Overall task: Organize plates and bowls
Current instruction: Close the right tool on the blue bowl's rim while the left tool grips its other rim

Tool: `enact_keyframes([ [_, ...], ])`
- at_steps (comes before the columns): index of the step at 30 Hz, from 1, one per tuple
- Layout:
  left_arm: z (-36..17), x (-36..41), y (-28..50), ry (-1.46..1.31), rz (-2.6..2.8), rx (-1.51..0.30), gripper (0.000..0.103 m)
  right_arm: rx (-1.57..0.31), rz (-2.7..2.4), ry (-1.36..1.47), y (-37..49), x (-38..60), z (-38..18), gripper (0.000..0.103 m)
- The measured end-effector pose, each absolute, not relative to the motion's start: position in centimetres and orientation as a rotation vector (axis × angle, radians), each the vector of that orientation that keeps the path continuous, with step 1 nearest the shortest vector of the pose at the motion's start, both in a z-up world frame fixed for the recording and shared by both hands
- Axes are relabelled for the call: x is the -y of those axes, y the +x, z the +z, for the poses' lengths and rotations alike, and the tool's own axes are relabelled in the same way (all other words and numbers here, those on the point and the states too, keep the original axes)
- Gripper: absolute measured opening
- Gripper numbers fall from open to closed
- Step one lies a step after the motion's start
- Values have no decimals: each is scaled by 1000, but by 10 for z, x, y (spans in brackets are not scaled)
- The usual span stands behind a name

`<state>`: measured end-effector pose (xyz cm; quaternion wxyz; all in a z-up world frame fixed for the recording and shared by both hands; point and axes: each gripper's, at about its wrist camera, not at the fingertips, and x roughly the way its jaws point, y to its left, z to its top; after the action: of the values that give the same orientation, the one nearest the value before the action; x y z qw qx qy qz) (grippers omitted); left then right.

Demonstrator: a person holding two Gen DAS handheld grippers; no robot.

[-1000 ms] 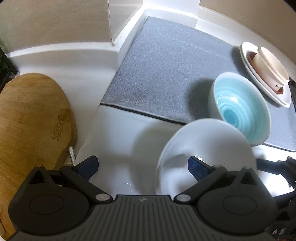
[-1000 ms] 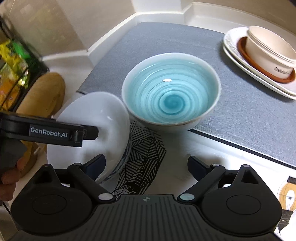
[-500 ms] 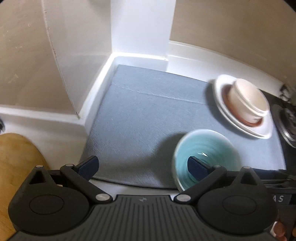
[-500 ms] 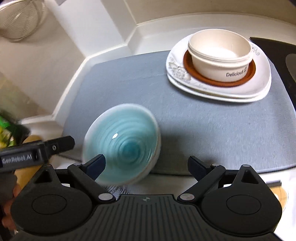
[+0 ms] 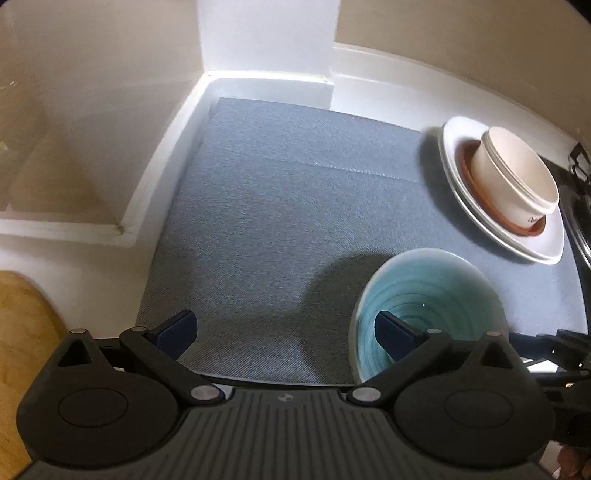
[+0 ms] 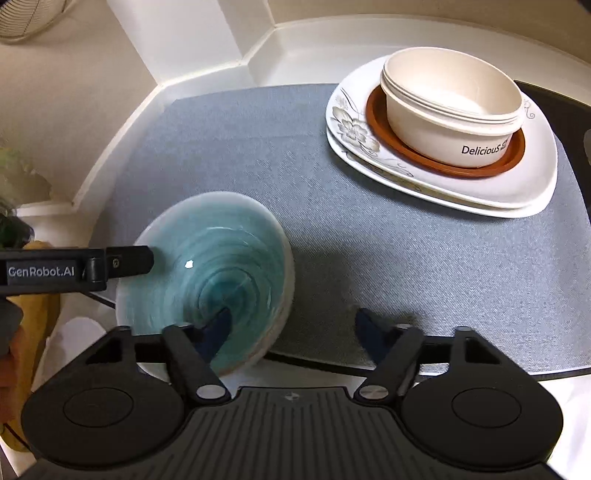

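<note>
A blue-glazed bowl (image 6: 207, 266) with a white outside sits tilted and blurred at the near edge of the grey mat (image 6: 369, 240). My right gripper (image 6: 293, 326) is closing. Its left finger is inside the bowl and its right finger is outside, so the rim stands between the jaws with a gap left. My left gripper (image 5: 284, 328) is wide open; its right finger hangs over the bowl (image 5: 432, 295). In the right wrist view that finger (image 6: 122, 260) reaches the bowl's left rim. A cream bowl (image 6: 450, 110) stands on a brown saucer (image 6: 376, 118) on stacked white plates (image 6: 498, 184).
A wooden board (image 5: 18, 332) lies at the near left. White raised ledges (image 5: 159, 166) border the mat on the left and back. A black stove top (image 5: 580, 206) adjoins the mat on the right. A wire strainer (image 6: 26, 18) sits at the far left.
Both grippers have moved forward over the mat, and the white bowl has left the left wrist view. The right jaws have narrowed, with the left finger now inside the blue bowl.
</note>
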<state>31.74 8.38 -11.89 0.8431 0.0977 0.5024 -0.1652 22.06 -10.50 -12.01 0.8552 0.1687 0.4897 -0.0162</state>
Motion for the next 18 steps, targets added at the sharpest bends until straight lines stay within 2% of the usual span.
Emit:
enact_keyframes([
  [2,-121,-78,317,247,-377,-1061,100,-1032,-37,352,221,107,-121,60],
  [3,-122,-74,316,276,-390,-1055,93,-1033,-24,360,221,108,-121,58],
  [4,-123,-70,315,301,-398,-1050,80,-1035,-14,367,222,109,-121,58],
  [5,-124,-68,315,317,-407,-1054,74,-1037,-6,366,222,109,-121,56],
  [7,-126,-66,317,299,-445,-1072,49,-1046,12,371,224,109,-121,52],
  [8,-126,-67,318,277,-467,-1082,41,-1049,18,373,225,108,-121,48],
  [10,-125,-66,319,240,-517,-1102,10,-1050,49,375,231,107,-121,36],
  [11,-125,-64,319,234,-531,-1107,8,-1047,62,372,232,106,-120,26],
  [18,-118,-53,317,259,-554,-1079,6,-1035,42,365,234,109,-116,19],
])
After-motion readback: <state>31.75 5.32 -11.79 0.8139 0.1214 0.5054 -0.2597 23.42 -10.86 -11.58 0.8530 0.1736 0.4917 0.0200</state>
